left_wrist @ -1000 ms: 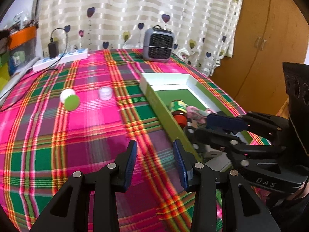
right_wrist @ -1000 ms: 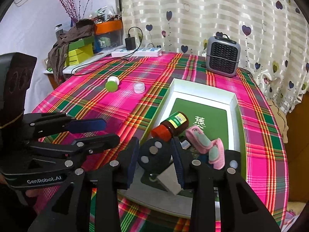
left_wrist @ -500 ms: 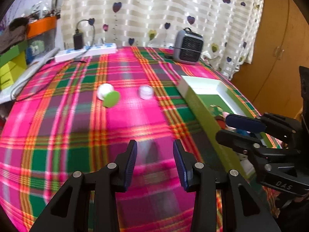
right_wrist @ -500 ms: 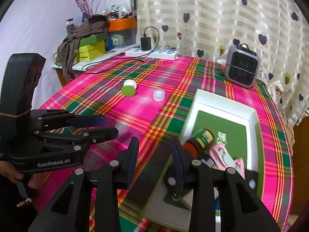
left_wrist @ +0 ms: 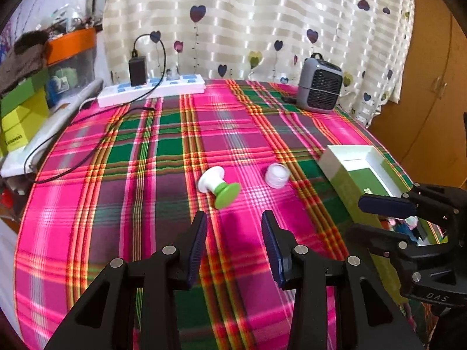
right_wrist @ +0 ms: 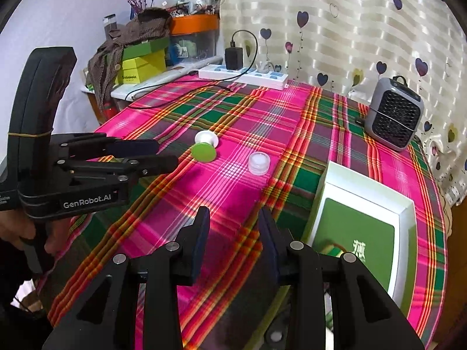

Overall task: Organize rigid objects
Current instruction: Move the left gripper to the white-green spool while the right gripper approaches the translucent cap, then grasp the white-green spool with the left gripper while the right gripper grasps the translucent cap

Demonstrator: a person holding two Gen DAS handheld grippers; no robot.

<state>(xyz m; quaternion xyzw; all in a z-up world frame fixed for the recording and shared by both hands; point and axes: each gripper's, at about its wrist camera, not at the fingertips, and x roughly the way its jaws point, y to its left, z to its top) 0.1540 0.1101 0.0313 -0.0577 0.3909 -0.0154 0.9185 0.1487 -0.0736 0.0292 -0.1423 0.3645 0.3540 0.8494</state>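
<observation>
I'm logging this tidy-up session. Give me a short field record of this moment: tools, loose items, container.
left tool: open, empty, aimed at the white-and-green plastic spool
right tool: open, empty, above the plaid tablecloth
loose items: spool lying on its side; small clear round plastic cap to its right, apart
container: white-rimmed green box, on the cloth's right side

Right claw (right_wrist: pixel 233 218) now off the tray (right_wrist: pixel 405 213), empty, over plaid cloth (right_wrist: pixel 233 175).
</observation>
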